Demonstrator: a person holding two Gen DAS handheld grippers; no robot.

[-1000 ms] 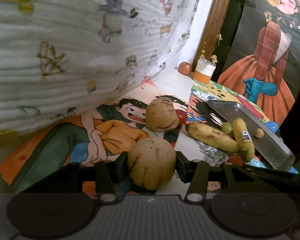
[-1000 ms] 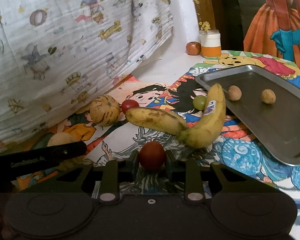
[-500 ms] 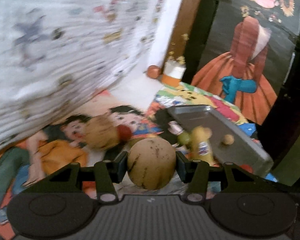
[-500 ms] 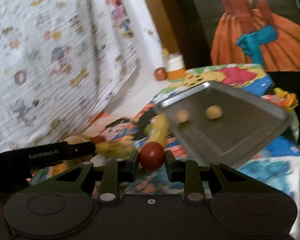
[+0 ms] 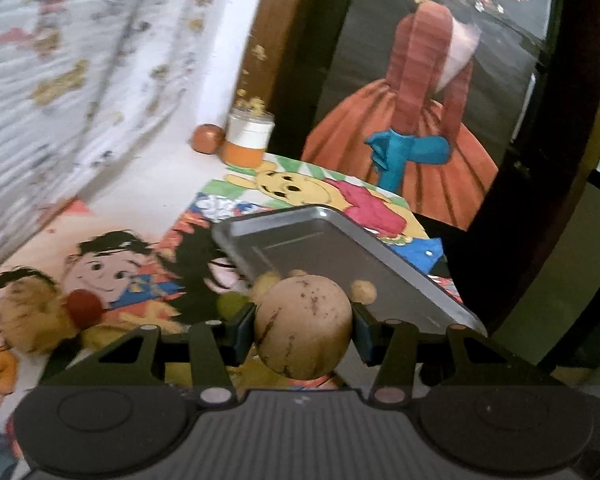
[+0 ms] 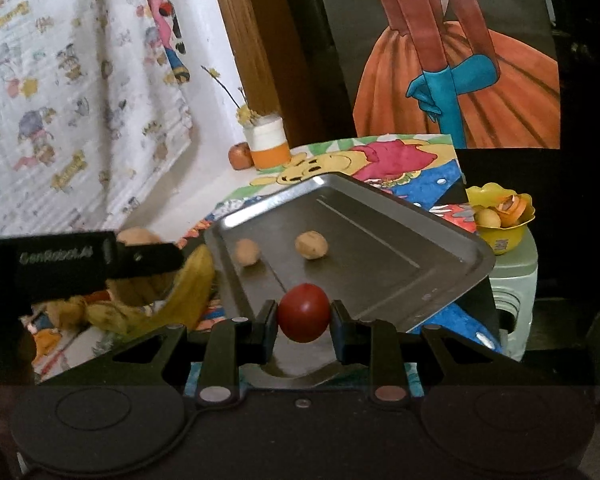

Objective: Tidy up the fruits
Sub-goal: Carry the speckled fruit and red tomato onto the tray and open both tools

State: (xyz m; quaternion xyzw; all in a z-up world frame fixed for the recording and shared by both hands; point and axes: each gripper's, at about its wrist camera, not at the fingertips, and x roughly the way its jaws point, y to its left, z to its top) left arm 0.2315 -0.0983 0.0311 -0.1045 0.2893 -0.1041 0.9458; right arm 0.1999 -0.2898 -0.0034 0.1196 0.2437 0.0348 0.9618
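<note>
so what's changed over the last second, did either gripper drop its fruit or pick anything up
Neither. Both grippers swung from the fruit pile on the mat toward the metal tray, which now fills the right wrist view. The left gripper is still clamped on the speckled tan round fruit, the right gripper on the small red fruit. The two small brown fruits in the tray and the bananas beside it stayed put.

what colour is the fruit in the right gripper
Dark red, round and smooth; the fruit shows best in the right wrist view.
</note>
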